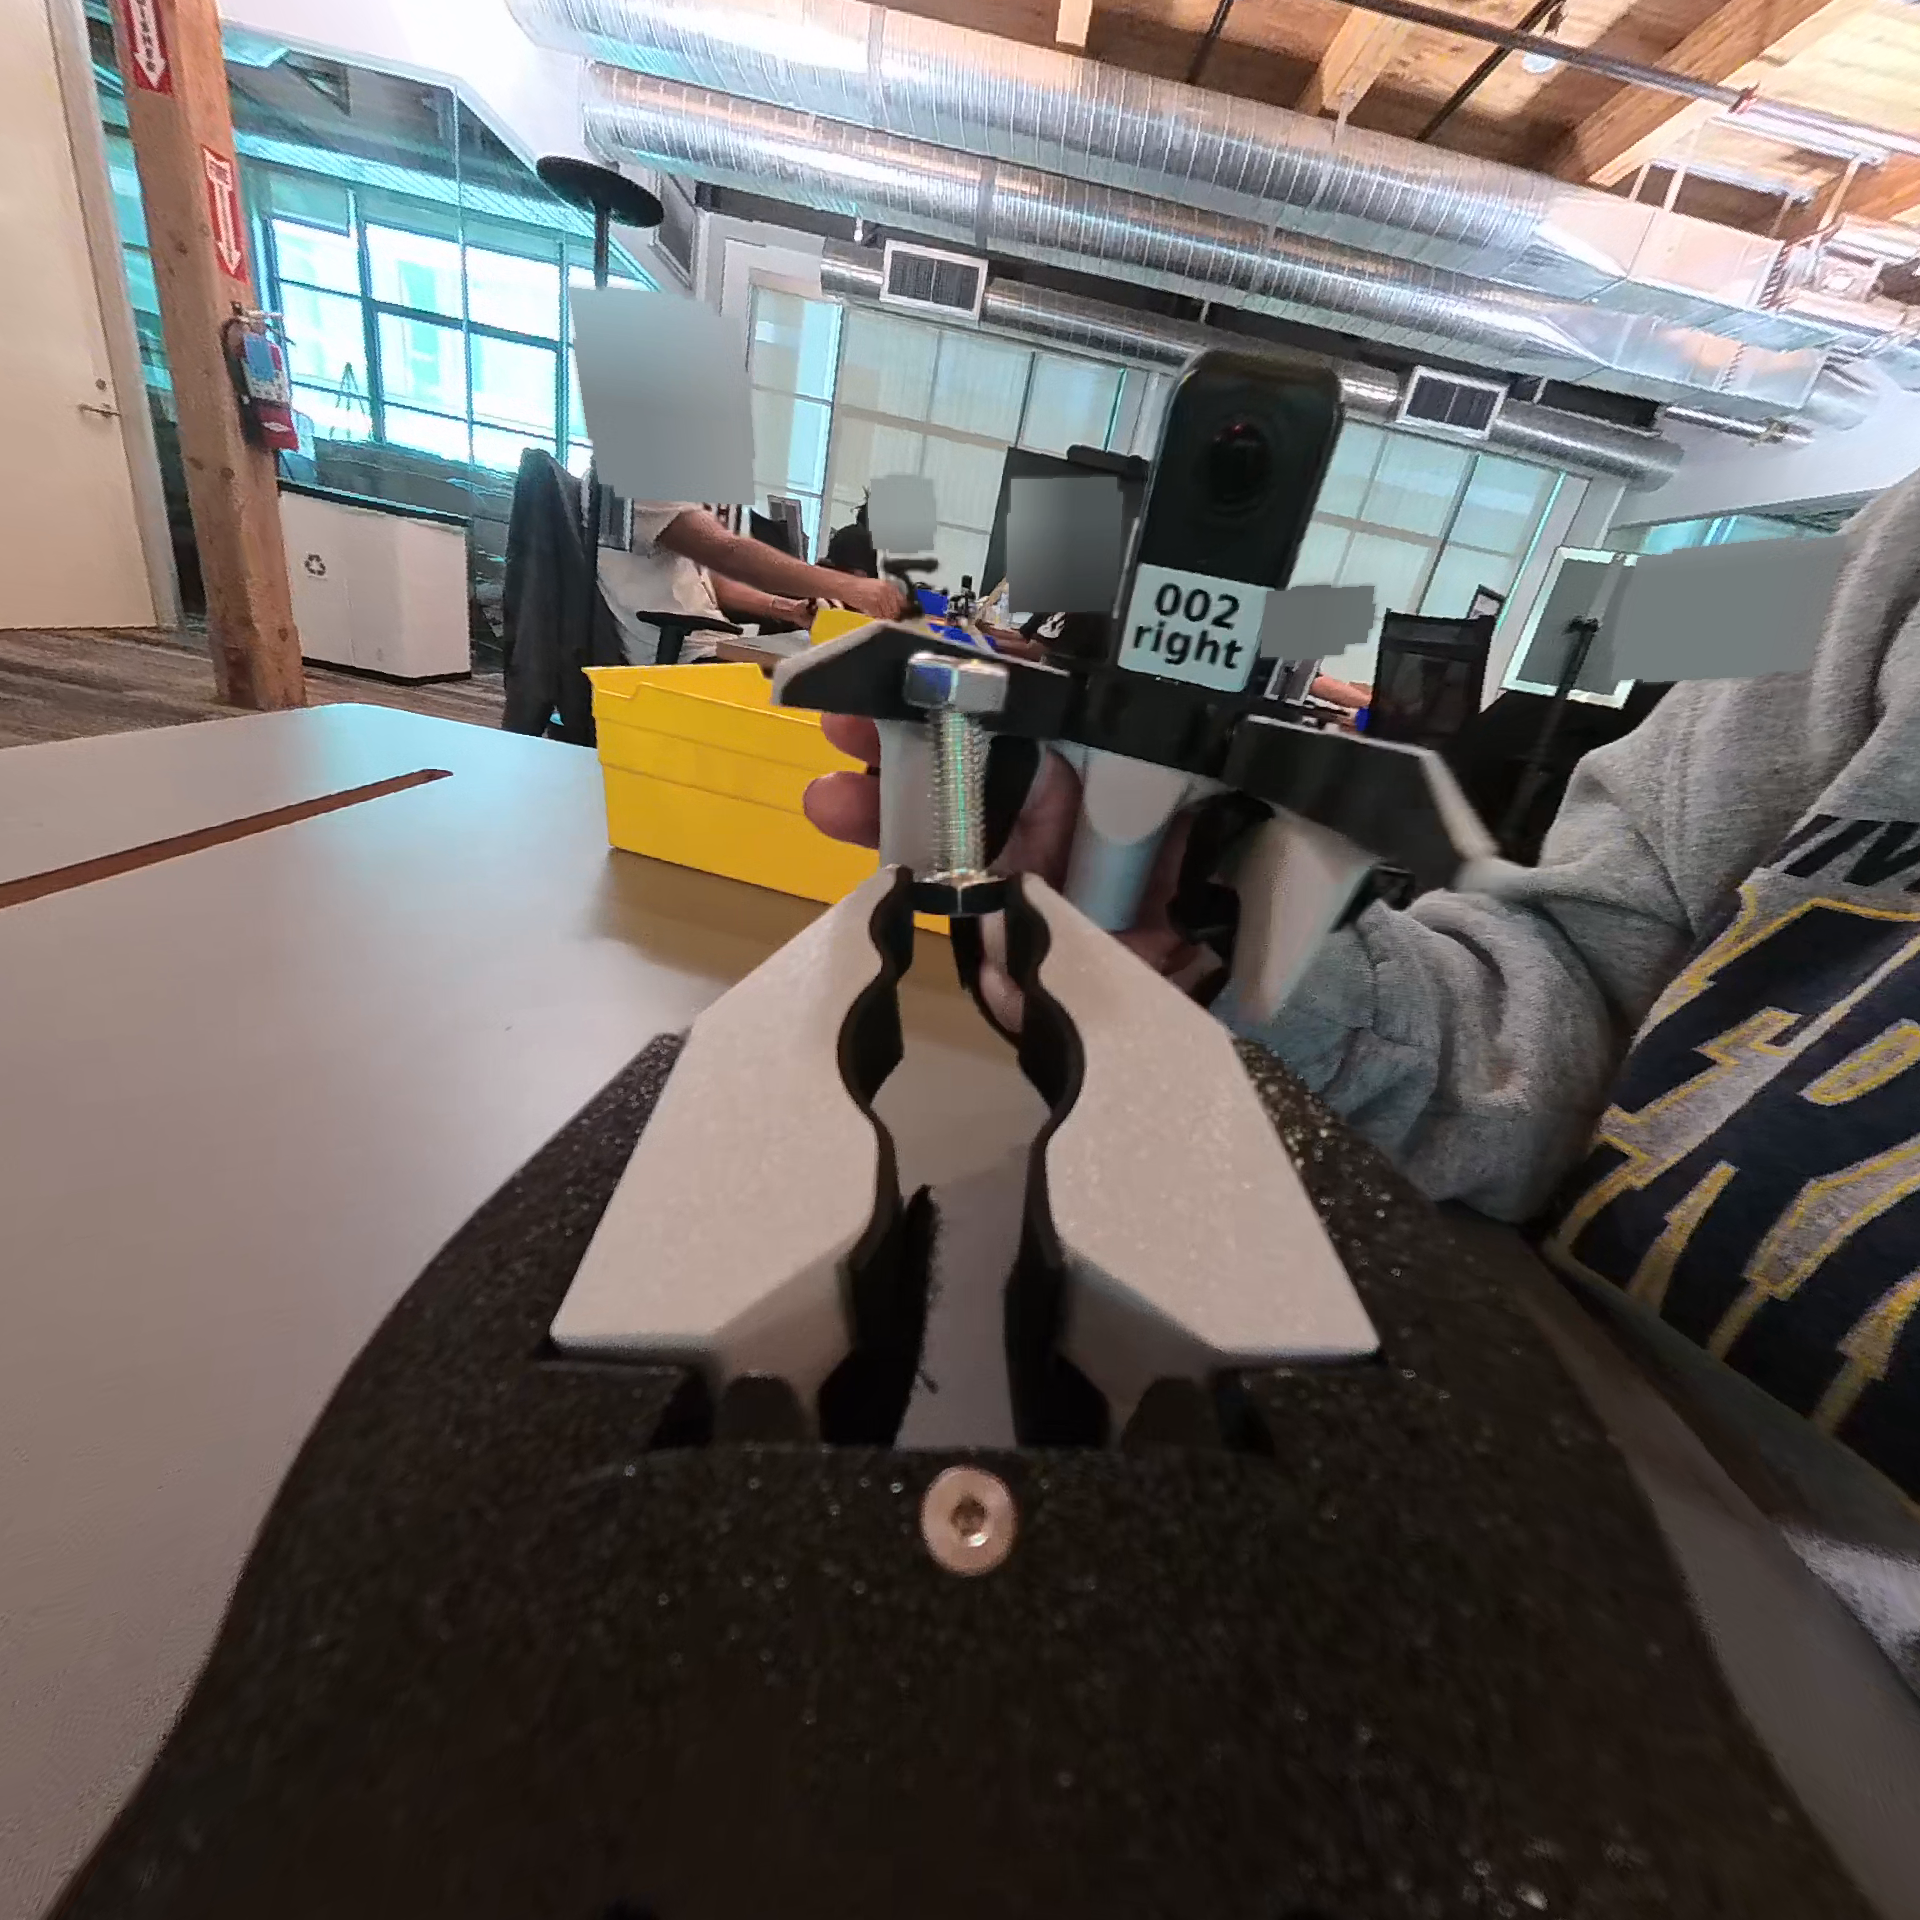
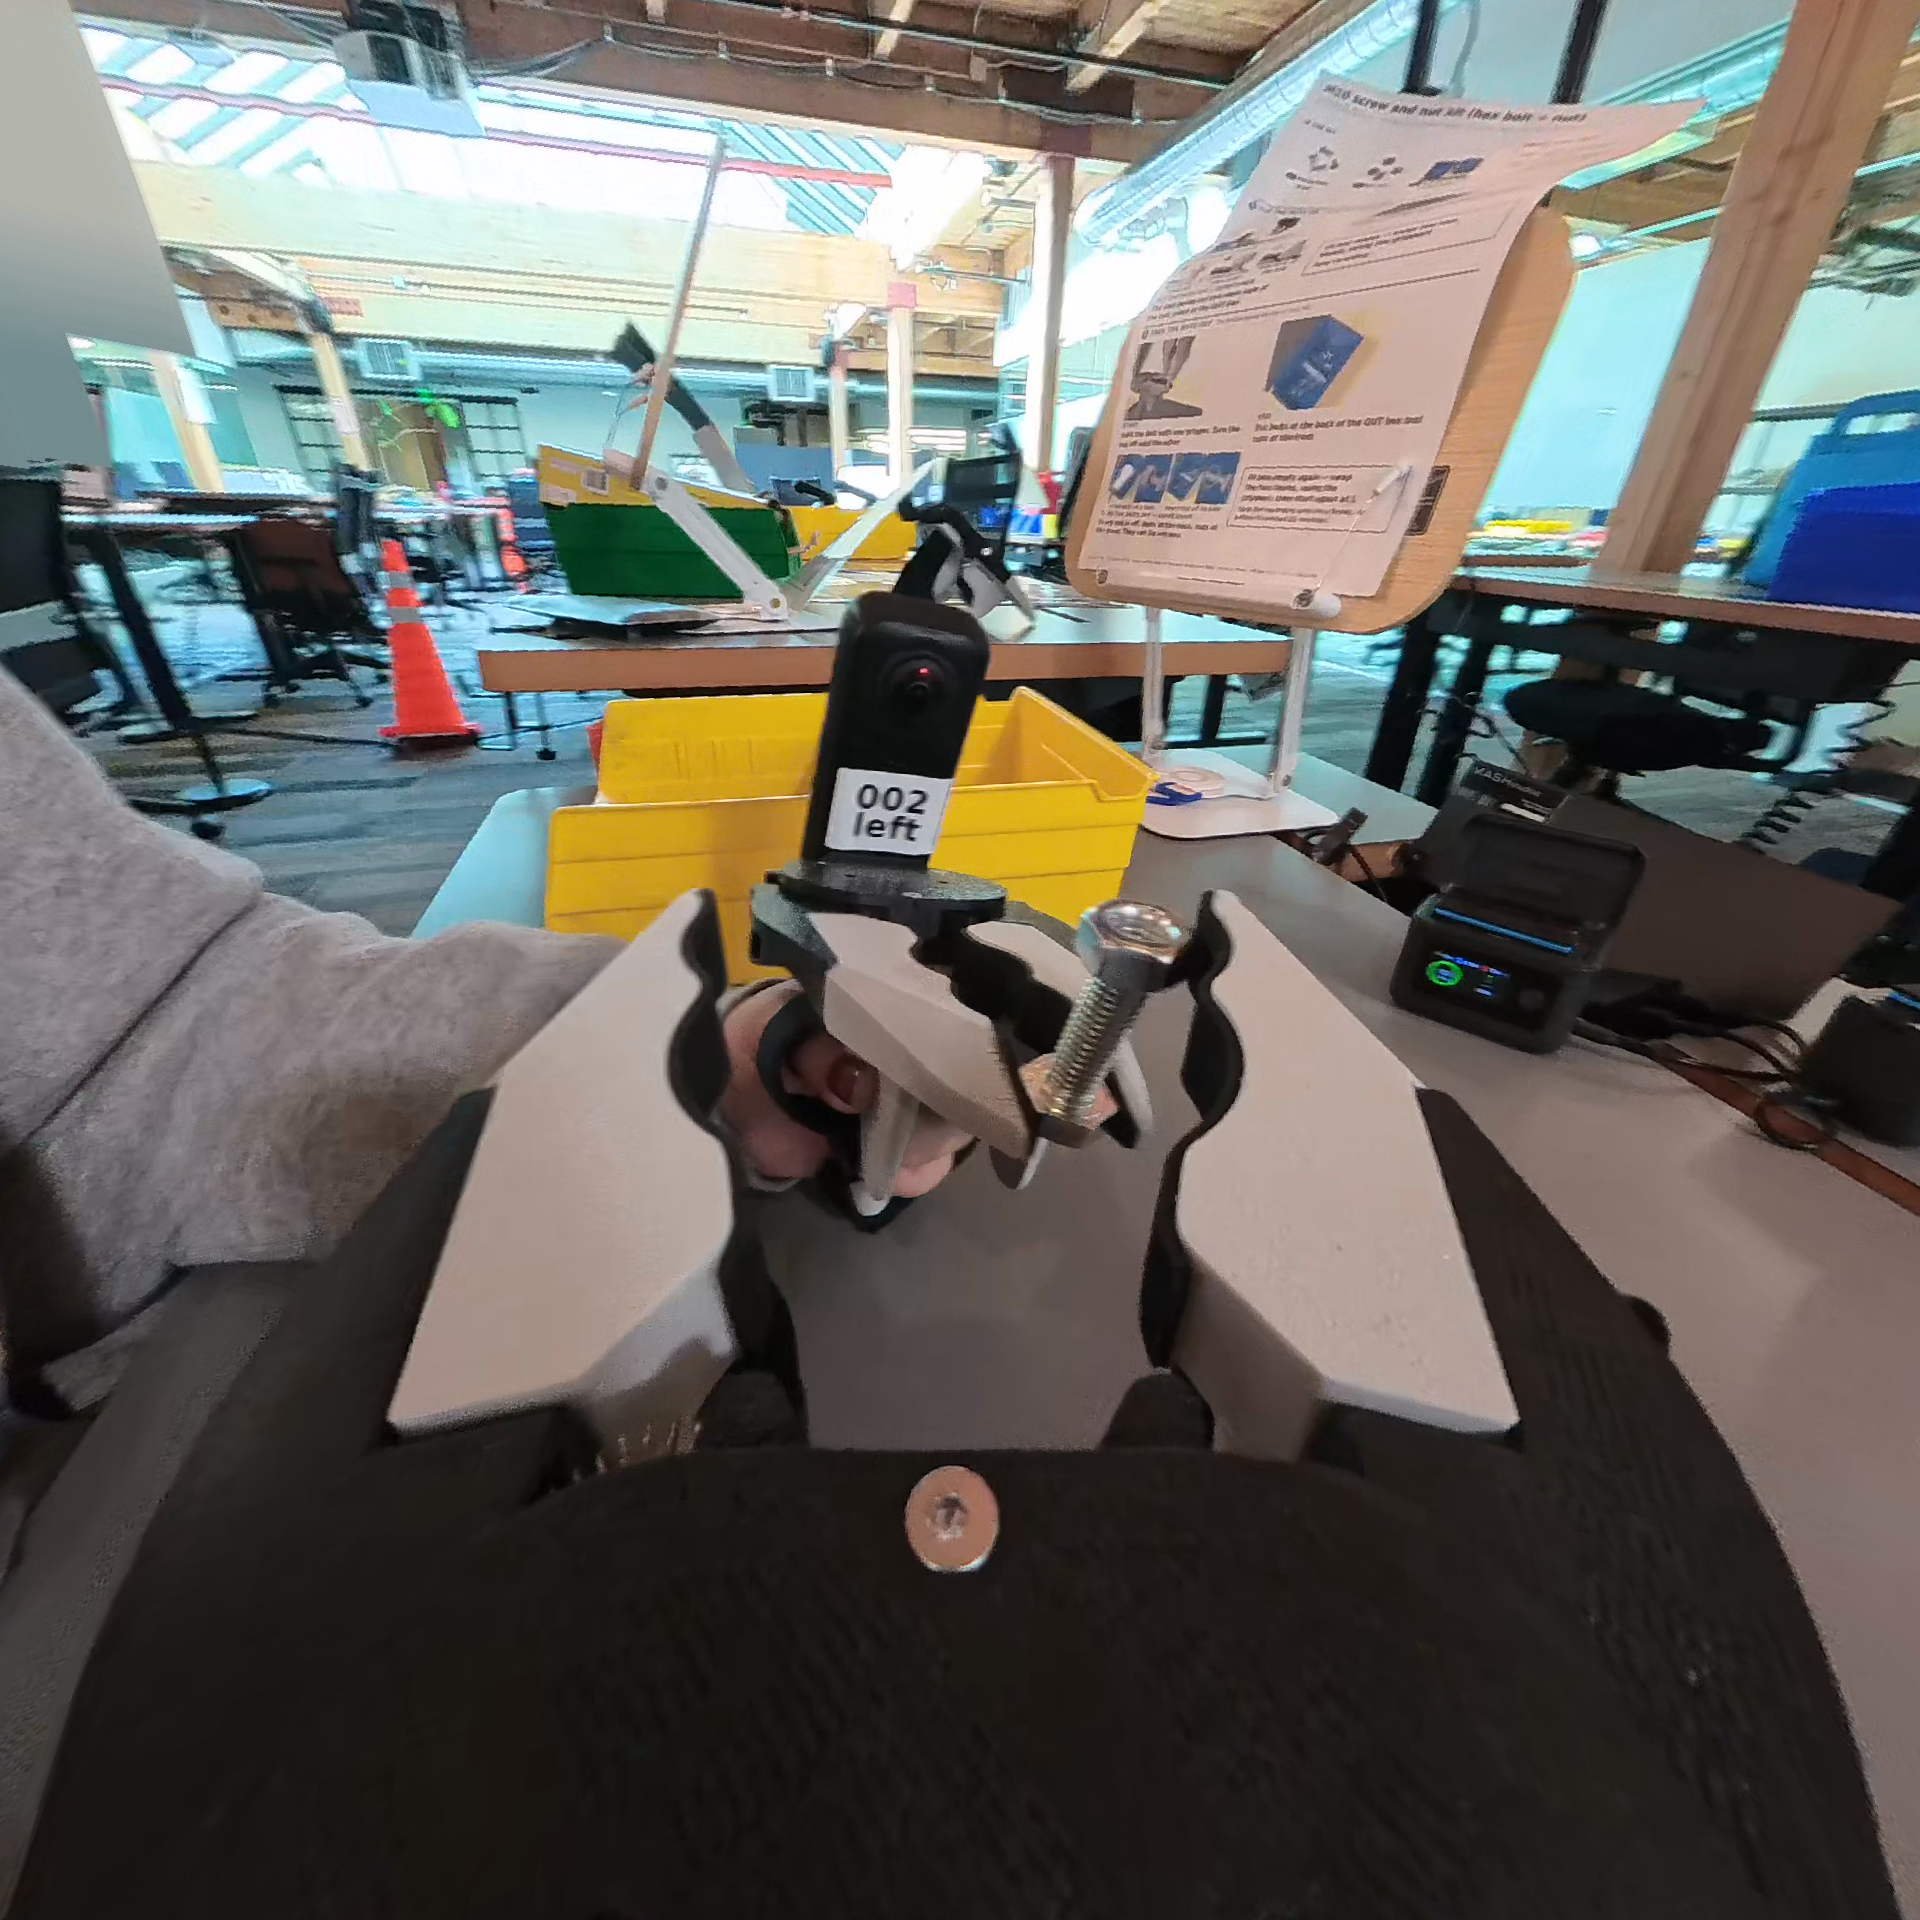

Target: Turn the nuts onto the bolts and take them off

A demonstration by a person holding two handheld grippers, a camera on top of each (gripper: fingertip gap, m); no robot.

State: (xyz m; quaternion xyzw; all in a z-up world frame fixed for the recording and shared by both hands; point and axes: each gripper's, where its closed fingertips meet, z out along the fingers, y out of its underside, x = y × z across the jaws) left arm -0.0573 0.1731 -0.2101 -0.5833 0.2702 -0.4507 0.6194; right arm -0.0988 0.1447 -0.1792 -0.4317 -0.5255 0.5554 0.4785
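The left gripper (image 1: 956, 899) is pinching the nut (image 1: 953, 894) at the bolt's (image 1: 958, 779) lower end; the shank is standing upright above it, head up beside the right gripper (image 2: 961, 987), which is gaping wide, nothing in it

One bolt (image 1: 956, 774), one nut (image 1: 951, 894), two grippers, one yellow bin (image 2: 1039, 821)

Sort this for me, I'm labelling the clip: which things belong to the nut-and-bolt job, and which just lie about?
Job:
- bolt
- nut, at the bolt's lower end
- left tongs, shut on the nut
- right tongs, open

Lying about:
- yellow bin
- small black device with a lit screen
- instruction sheet on a stand
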